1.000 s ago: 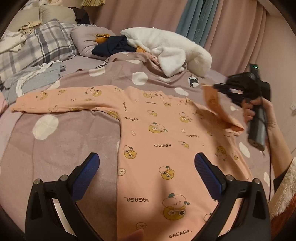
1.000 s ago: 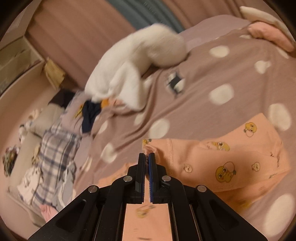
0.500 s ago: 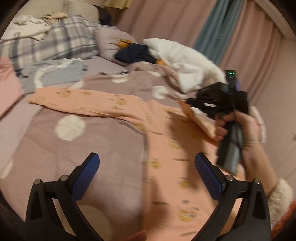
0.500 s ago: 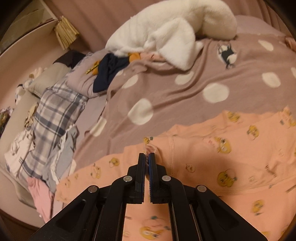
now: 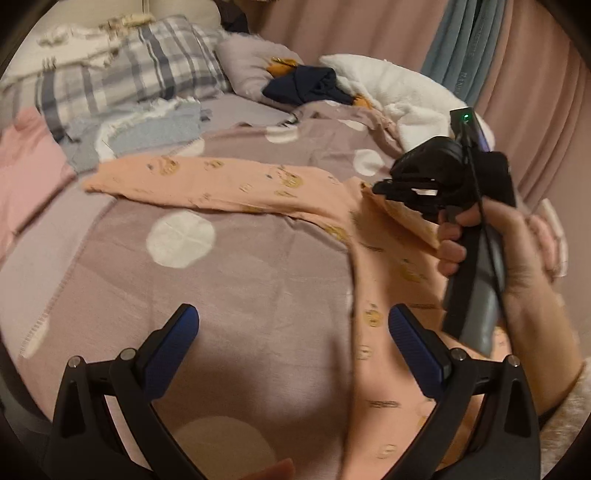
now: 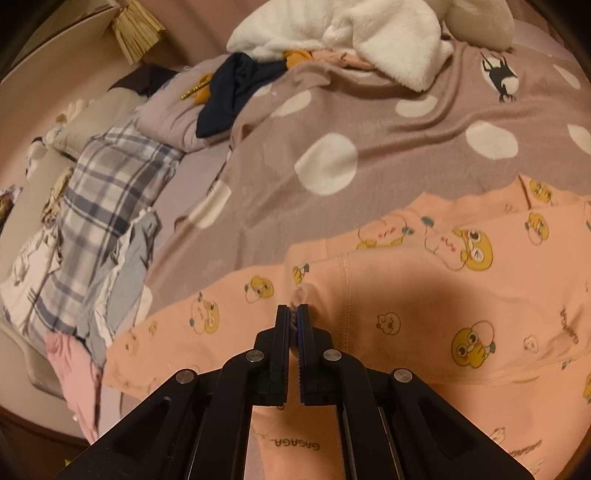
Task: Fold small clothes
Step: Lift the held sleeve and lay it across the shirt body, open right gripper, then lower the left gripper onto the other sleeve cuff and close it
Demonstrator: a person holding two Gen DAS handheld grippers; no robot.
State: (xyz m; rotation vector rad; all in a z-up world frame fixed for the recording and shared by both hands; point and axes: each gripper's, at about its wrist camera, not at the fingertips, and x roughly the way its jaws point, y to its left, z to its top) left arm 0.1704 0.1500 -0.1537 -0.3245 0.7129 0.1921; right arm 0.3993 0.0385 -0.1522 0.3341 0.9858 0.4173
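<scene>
Left wrist view. Peach cotton child's top with yellow cartoon print (image 5: 373, 258): spread flat on the mauve blanket with white dots (image 5: 221, 266), centre to lower right, one long sleeve stretched toward the upper left, presumably laid out so it can be folded. Left gripper (image 5: 291, 332), black with blue pads: jaws wide apart, hanging empty above the blanket at lower centre, just left of the top's side edge. Right gripper (image 5: 384, 190), at right, in the person's right hand (image 5: 517, 251): clamped on a raised cuff of the top, lifting that sleeve over the body, probably to fold it inward.

Right wrist view. Right gripper (image 6: 294, 314): jaws together on a pinch of peach fabric at lower centre. Plaid pillow (image 6: 107, 184), left; white fleece (image 6: 369, 33), top.
</scene>
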